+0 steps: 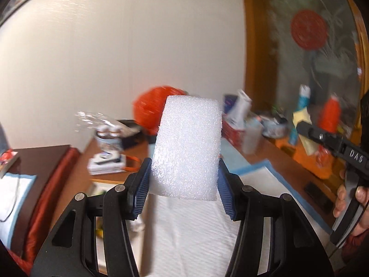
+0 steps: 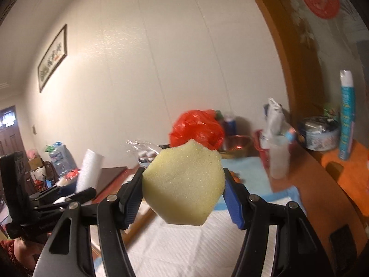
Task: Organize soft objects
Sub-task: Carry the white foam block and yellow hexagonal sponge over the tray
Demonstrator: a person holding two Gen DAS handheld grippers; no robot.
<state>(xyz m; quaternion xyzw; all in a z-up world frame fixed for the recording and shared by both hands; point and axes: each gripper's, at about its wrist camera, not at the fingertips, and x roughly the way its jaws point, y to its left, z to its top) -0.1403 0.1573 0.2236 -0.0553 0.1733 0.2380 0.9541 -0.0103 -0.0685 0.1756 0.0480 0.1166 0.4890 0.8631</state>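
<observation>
**Both tongs lifted, each pinching a foam piece**

A white pad with blue border (image 1: 265,173) covers the wooden table (image 1: 272,152) below. The left gripper (image 1: 184,184) clamps a white foam block (image 1: 186,147) upright, held aloft. The right gripper (image 2: 184,196) squeezes a smaller yellow sponge (image 2: 184,184), also aloft.

warm indoor light; backgrounds motion-blurred, fisheye edges bent and dark.
</observation>
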